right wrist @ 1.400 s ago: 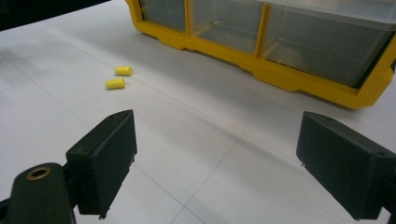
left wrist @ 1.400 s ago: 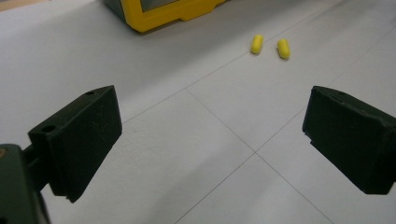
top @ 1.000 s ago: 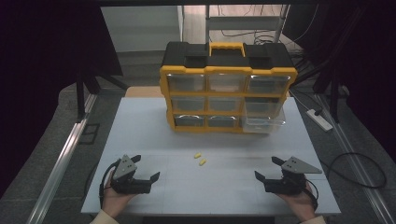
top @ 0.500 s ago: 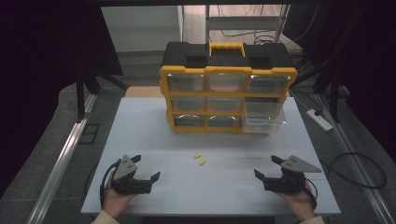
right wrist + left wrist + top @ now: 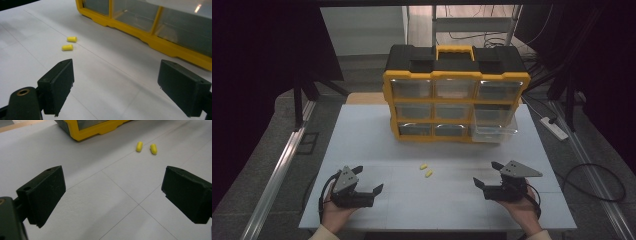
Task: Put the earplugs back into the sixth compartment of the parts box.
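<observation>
Earplugs, two yellow foam ones, lie untouched at the middle of my high view on the white surface, just below the yellow organizer, whose lower-right drawer sticks out. I judge nothing is picked up yet. My left claw and right claw sit low in frame, jaws apart and empty. Since a second ago, both have barely shifted.

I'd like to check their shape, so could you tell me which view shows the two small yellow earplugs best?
The right gripper view: the two yellow earplugs lie side-on, their tapered shape plain. The left gripper view shows them smaller and foreshortened, near the top edge. The high view shows them as specks before the yellow drawer organizer.
</observation>
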The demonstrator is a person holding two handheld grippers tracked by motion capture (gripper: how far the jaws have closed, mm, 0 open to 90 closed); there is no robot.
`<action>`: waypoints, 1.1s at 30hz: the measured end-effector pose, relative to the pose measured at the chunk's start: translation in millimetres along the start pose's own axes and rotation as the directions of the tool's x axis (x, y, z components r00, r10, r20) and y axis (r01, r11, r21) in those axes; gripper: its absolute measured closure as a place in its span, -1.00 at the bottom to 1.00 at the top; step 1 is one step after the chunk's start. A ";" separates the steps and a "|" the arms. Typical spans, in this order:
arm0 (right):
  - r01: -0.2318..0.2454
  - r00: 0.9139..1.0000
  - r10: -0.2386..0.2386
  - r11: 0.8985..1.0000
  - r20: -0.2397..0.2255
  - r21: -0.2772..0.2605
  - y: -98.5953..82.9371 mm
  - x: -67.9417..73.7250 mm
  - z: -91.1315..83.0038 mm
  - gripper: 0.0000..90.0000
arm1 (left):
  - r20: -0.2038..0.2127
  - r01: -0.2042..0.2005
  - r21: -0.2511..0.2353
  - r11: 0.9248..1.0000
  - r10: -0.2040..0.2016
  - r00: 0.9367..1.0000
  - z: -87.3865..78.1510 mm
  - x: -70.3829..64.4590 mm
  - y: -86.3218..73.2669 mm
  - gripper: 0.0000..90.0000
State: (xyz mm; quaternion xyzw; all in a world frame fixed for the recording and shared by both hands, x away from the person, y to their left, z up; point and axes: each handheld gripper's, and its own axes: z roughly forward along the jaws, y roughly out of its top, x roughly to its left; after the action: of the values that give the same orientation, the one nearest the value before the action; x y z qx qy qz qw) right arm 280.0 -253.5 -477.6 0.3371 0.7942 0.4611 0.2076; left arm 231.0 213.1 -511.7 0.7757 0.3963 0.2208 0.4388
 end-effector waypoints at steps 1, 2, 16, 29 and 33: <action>0.002 1.000 -0.002 1.000 -0.004 -0.002 1.9 1.0 1.4 -0.70 | 0.000 0.001 0.001 1.000 -0.001 1.000 0.2 -0.1 0.1 -0.89; 0.005 1.000 -0.005 1.000 -0.007 -0.002 3.9 2.0 2.6 -0.70 | 0.001 0.002 0.002 1.000 -0.002 1.000 0.4 -0.2 0.2 -0.89; 0.054 0.997 -0.052 0.998 -0.062 0.028 25.0 25.1 35.4 -0.67 | 0.005 -0.007 0.011 1.000 0.007 1.000 2.7 -0.8 0.1 -0.88; 0.101 0.991 -0.095 0.993 -0.098 0.061 36.1 45.0 59.9 -0.66 | 0.009 -0.006 0.013 1.000 0.006 1.000 3.9 -0.7 0.0 -0.88; 0.109 0.989 -0.101 0.992 -0.107 0.069 39.0 49.8 66.6 -0.65 | 0.010 -0.007 0.016 1.000 0.007 1.000 4.9 -1.3 0.0 -0.88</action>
State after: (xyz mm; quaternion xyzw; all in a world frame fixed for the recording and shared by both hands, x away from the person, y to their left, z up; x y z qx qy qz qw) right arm 301.8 -164.3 -477.1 0.2779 0.8373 0.4361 0.1775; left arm 233.7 209.5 -514.2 0.7815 0.3931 0.2152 0.4340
